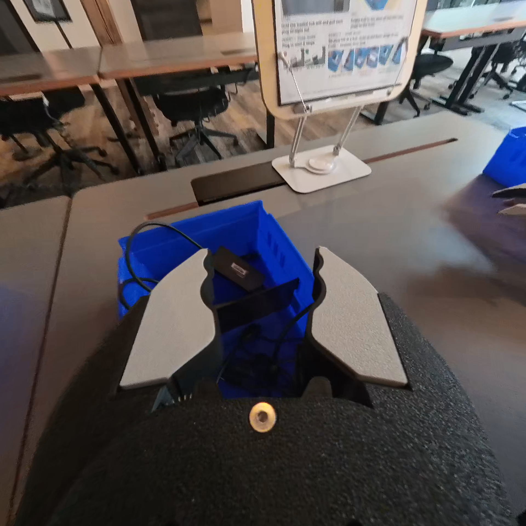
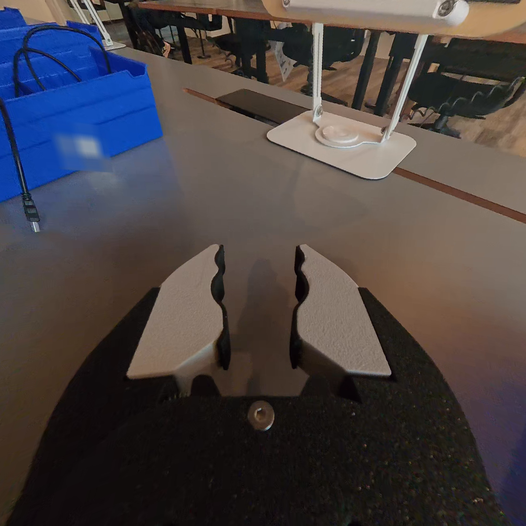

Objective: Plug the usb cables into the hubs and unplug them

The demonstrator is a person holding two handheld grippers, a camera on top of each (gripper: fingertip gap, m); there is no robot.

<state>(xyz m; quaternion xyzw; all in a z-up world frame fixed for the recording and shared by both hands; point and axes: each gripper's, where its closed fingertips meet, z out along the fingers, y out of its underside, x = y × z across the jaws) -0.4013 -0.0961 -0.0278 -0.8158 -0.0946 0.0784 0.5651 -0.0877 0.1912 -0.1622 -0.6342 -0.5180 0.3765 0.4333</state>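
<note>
left gripper point(image 1: 263, 256) spread wide, poised over a blue bin point(image 1: 199, 236) near the tabletop's left edge, nothing between the fingers. inside the bin: a black usb hub point(image 1: 237, 271) lying tilted against the far compartment, a black divider point(image 1: 256, 304) just below it, and a tangle of black cables point(image 1: 256, 341) in the near compartment. one cable point(image 1: 133, 250) loops up over the bin's left wall. beyond the bin, a white stand point(image 1: 321, 170) at the tabletop's far edge, carrying an instruction board point(image 1: 338, 54). a second blue bin point(image 1: 509, 159) at the right edge.

right gripper point(image 2: 259, 250) parted to a moderate gap, empty, hovering above bare grey tabletop point(image 2: 227, 199). to its left, near the far left corner, the blue bin point(image 2: 85, 113) with black cable loops point(image 2: 57, 42) rising above its rim. a black usb cable point(image 2: 17, 159) hangs down the bin's front wall, its plug point(image 2: 32, 215) resting on the tabletop just beside the bin, well apart from the gripper. white stand base point(image 2: 341, 145) ahead at the far edge.
</note>
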